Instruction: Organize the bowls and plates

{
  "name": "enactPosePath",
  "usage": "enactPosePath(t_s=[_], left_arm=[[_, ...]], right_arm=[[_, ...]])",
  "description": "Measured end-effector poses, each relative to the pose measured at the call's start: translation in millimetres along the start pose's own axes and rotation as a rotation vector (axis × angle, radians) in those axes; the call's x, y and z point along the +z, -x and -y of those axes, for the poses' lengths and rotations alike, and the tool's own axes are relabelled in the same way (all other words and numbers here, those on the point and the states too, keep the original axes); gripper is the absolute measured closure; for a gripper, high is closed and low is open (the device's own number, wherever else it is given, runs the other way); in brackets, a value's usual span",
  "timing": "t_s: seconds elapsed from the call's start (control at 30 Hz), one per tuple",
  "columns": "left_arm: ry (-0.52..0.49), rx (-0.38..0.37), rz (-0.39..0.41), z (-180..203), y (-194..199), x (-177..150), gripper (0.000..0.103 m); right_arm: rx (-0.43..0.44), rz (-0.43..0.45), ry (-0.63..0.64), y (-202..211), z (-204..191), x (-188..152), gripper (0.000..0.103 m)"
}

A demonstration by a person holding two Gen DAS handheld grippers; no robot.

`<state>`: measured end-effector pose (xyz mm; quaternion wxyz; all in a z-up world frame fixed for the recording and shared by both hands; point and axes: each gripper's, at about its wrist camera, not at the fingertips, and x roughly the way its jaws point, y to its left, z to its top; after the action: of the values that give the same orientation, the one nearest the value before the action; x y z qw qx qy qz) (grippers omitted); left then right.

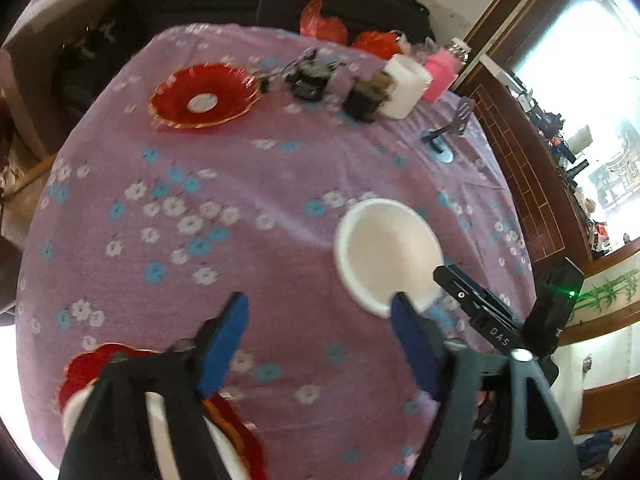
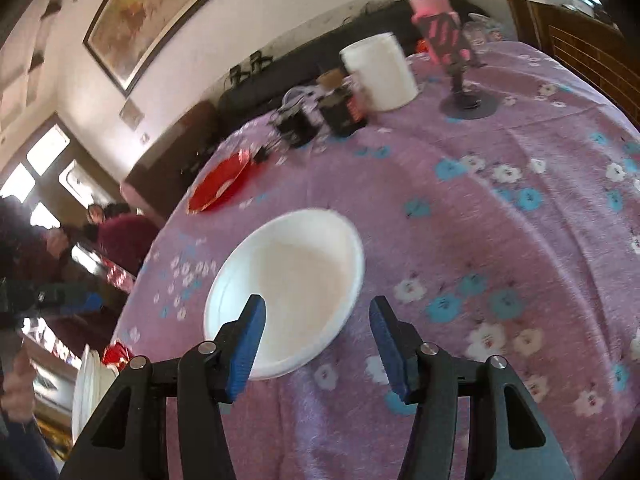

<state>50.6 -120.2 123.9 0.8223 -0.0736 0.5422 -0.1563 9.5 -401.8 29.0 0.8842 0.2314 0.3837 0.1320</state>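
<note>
The white bowl (image 2: 296, 280) sits at twelve o'clock from the right gripper (image 2: 316, 344), whose parted, empty fingers straddle its near rim. The left gripper (image 1: 320, 344), also parted and empty, has it at one o'clock, farther off.

We are seeing a bowl (image 1: 386, 254) lying near the bench's (image 1: 248, 168) middle, a plate (image 1: 204, 96) well behind it, jars (image 1: 404, 86) standing along the far edge.

Red plates: you have two, one (image 1: 204, 96) far across the tablecloth (image 1: 240, 184) from the white bowl, one (image 1: 86, 364) nearer, under white dishes.
White bowls: one alone (image 1: 384, 252); the nearer stack (image 2: 90, 380) you cannot count.
Dark jars: two (image 1: 310, 78) (image 1: 366, 96) beyond the bowl.
White canister: one (image 1: 404, 84).
</note>
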Motion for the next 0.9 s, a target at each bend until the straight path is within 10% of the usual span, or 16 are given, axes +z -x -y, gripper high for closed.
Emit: enactPosePath(t_s=[0.1,0.4,0.9], left_arm=[[0.003,0.006,0.010,21,-19,-3,0.053],[0.187,0.064,0.123,33,-63,-34,0.053],[0.128,0.123,0.283,34,-84,-23,0.065]], right_arm=[[0.020,0.015,-0.018,6,11,4,0.063],[0.076,0.029,-0.097,10,30,8,0.074],[0.076,0.028,-0.125,4,32,7,0.074]])
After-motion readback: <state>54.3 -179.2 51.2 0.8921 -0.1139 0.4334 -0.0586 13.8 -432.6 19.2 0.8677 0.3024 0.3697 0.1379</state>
